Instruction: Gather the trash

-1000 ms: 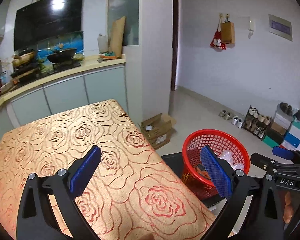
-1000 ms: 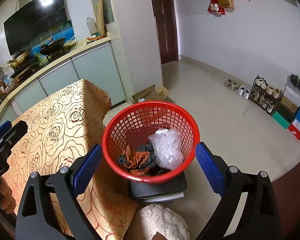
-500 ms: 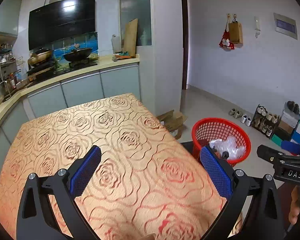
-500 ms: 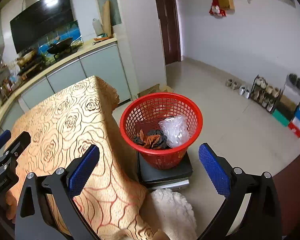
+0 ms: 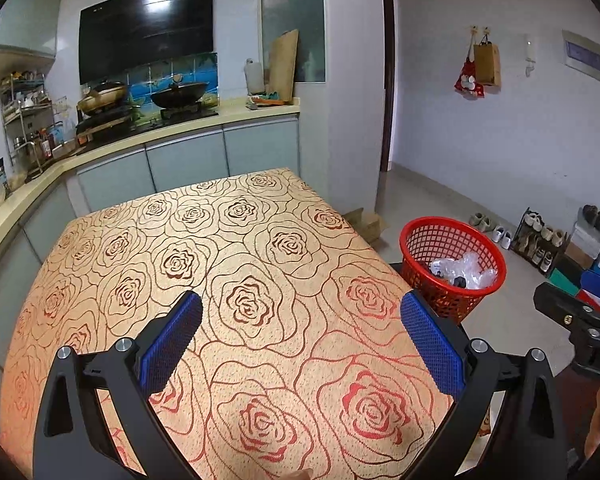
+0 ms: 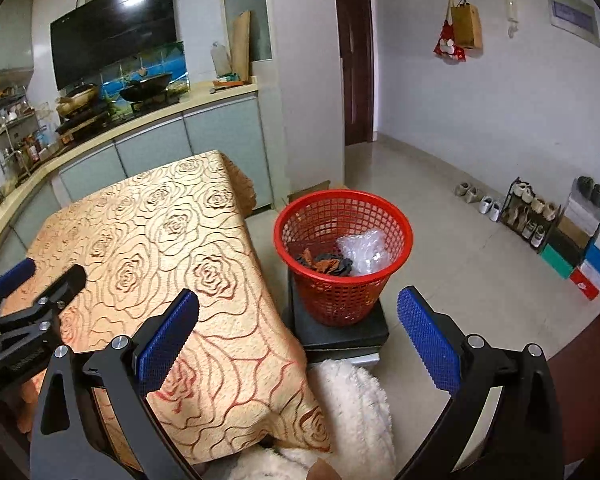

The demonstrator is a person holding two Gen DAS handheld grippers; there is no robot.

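1. Compared with a second ago, both views have pulled back from the red mesh basket [image 6: 343, 256]: it filled the middle of the right view then and now sits farther off, while more of the rose-patterned worktop [image 5: 236, 280] shows
2. The right tongs [image 6: 298, 338] have just been opening to their widest, with nothing between the blue pads; the left tongs [image 5: 300, 344] also stand wide and empty
3. My reading: a drop into the basket is done and both hands are backing away, so the next step would be to look for more trash
4. The basket stands on a dark flat box [image 6: 340, 330] on the floor, just beside the worktop's corner, ahead of the right tongs and apart from them
5. Inside it lie a clear crumpled plastic bag [image 6: 364, 250] and an orange and black wrapper [image 6: 320, 262]
6. No trash shows on the worktop in either view
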